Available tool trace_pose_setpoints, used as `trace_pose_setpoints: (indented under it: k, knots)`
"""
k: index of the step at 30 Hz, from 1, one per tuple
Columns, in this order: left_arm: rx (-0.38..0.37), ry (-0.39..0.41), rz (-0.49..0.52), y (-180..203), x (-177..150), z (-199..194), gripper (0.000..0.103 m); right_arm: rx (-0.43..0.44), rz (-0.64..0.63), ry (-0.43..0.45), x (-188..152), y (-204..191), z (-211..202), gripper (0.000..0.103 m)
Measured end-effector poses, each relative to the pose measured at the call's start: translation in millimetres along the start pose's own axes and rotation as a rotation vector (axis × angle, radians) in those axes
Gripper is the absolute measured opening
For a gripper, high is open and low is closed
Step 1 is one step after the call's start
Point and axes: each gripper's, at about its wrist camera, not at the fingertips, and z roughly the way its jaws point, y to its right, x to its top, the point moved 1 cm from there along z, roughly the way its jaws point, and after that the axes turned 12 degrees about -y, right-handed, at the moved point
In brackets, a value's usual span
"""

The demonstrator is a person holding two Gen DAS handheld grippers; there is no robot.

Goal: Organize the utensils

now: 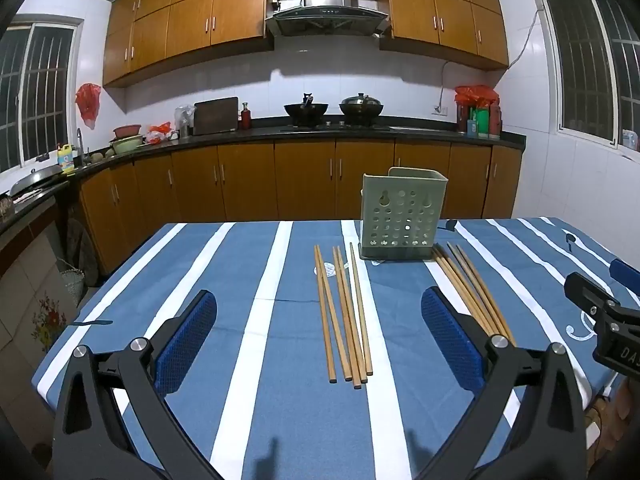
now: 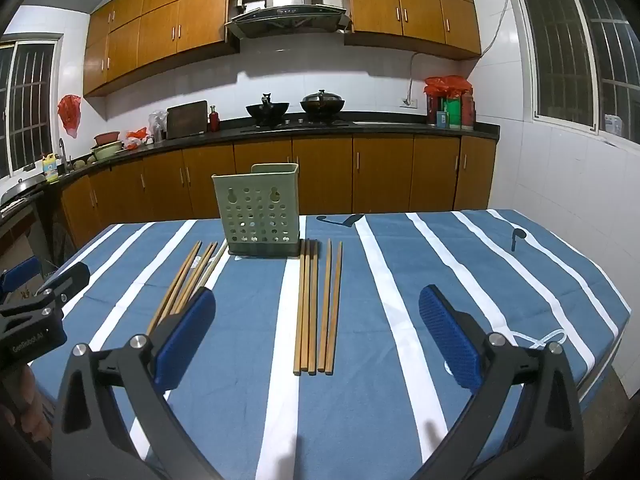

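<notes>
Wooden chopsticks are being left loose on the striped tablecloth [image 1: 200,264], both grippers gaping empty.

Left gripper [image 1: 320,340] is being held wide over one chopstick bundle [image 1: 346,316]; green holder [image 1: 402,216] centre; second bundle [image 2: 318,304] lower centre under the wide-open right gripper [image 2: 320,340].

A blue tablecloth with white stripes [image 1: 248,280] is covering the table. Behind it, brown base cabinets [image 1: 304,178] are running under a dark countertop [image 1: 420,131], where two dark woks [image 1: 306,110] are sitting on the hob beneath a steel range hood [image 1: 327,4]. A cutting board [image 1: 216,115] is leaning against the white tiled wall beside a red bottle [image 1: 245,116]. Red plastic bags [image 1: 88,104] are hanging near the barred window [image 1: 36,92]
</notes>
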Motion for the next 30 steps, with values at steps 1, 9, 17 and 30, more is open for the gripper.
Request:
trace_pose_setpoints:
  k: [1, 9, 17, 30]
  knots:
    - [0.0, -0.002, 0.001, 0.2, -0.3, 0.9, 0.101, -0.001, -0.002, 0.001, -0.1, -0.1, -0.1, 0.099]
    - [0.001, -0.004, 0.002, 0.2, -0.1, 0.9, 0.101, -0.001, -0.002, 0.0, -0.3, 0.2, 0.2, 0.099]
    - [0.001, -0.005, 0.002, 0.3, -0.2, 1.1, 0.101, 0.0, 0.0, -0.001, -1.0, 0.6, 0.7, 0.099]
    - [0.002, -0.005, 0.003, 0.4, -0.2, 1.1, 0.101, 0.001, 0.002, -0.001, -1.7, 0.7, 1.3, 0.099]
